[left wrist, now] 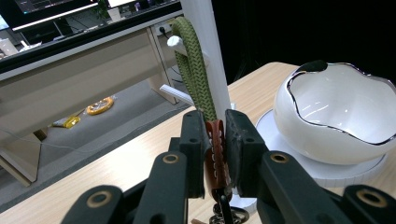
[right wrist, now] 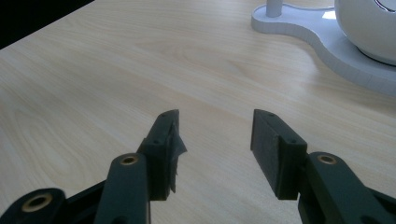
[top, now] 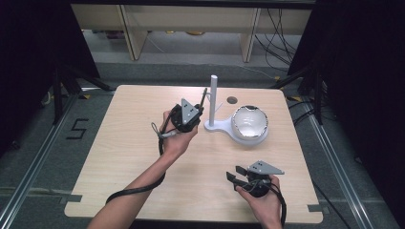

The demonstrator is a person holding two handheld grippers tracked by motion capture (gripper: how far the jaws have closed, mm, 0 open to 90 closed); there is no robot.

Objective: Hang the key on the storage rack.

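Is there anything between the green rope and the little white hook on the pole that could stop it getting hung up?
Nothing visible blocks it. The left gripper, shut on the keychain's brown strap, holds the green rope right against the white pole, and its loop is already at the peg. The bowl sits off to the side.

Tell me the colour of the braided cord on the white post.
Olive green cord, clearest in the left gripper view.

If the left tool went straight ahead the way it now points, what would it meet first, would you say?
Probably the white upright post of the stand, just beyond the green braided rope loop it clamps.
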